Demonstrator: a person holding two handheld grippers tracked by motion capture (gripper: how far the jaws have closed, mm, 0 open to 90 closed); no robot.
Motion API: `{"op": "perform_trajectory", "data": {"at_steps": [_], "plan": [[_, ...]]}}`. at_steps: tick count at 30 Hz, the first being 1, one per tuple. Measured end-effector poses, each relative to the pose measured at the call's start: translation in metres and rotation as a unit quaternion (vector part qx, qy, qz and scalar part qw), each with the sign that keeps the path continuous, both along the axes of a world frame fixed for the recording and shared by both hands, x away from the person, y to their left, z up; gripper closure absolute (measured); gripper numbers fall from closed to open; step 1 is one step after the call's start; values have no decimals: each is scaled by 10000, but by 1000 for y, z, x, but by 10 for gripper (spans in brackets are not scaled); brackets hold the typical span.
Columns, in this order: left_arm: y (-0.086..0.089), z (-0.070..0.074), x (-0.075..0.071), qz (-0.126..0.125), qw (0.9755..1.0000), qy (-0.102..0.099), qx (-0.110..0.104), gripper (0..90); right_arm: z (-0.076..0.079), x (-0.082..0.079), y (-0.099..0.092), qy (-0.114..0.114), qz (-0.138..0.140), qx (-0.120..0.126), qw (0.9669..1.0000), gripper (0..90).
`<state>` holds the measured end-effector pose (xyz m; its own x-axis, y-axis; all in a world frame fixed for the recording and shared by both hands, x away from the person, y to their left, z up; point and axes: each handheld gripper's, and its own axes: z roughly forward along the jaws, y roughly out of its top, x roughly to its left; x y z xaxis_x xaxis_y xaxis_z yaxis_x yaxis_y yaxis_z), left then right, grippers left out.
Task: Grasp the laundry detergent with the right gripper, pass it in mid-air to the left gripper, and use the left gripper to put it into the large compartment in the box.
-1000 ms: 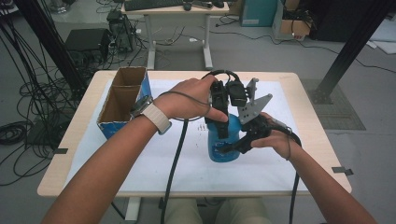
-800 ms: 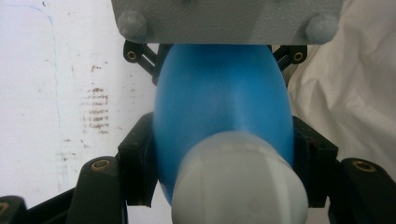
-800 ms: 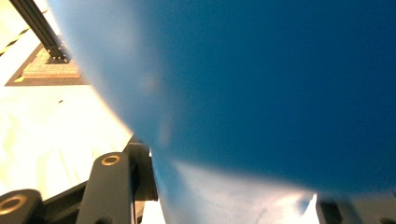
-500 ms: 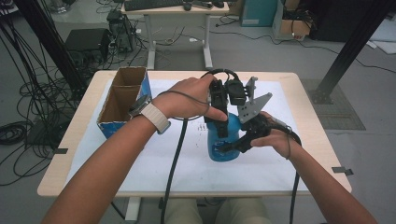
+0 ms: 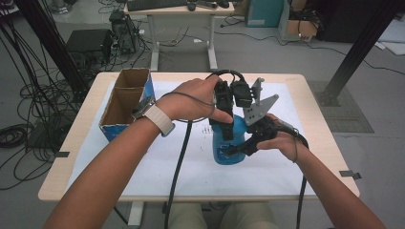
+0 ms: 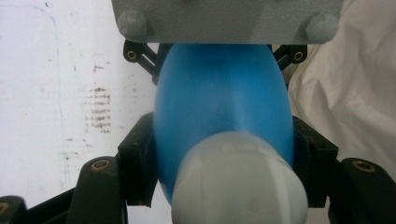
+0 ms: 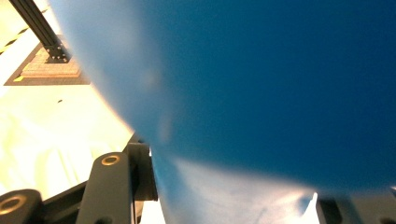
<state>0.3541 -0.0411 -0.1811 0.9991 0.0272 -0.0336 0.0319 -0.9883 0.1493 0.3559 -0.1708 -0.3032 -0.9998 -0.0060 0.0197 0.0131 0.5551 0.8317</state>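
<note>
A blue bottle [image 5: 229, 151] with a white cap [image 6: 238, 182] stands upright on the white sheet in the middle of the table. My left gripper [image 5: 226, 125] comes down from above and is shut on the bottle's upper part, just below the cap; its pads [image 6: 137, 170] press on both sides of the blue bottle [image 6: 224, 102]. My right gripper [image 5: 238, 148] reaches in level from the right and is shut on the bottle's body [image 7: 261, 84]. Its grey three-cornered plate [image 5: 258, 107] stands up beside the left gripper.
An open cardboard box [image 5: 125, 98] with a blue side stands at the table's left. A white sheet [image 5: 286, 167] covers most of the wooden table [image 5: 315, 102]. Cables trail from both grippers toward the near edge. Behind the table are another desk and floor cables.
</note>
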Motion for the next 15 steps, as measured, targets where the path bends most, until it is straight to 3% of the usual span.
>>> {"op": "perform_trajectory", "data": {"at_steps": [2,15], "plan": [[0,-1,-1,115,9999,13,-78,374,0,0,0,3,23,2,10000,431],[0,-1,0,128,9998,22,-124,374,0,2,-2,-21,1,7,10000,430]]}}
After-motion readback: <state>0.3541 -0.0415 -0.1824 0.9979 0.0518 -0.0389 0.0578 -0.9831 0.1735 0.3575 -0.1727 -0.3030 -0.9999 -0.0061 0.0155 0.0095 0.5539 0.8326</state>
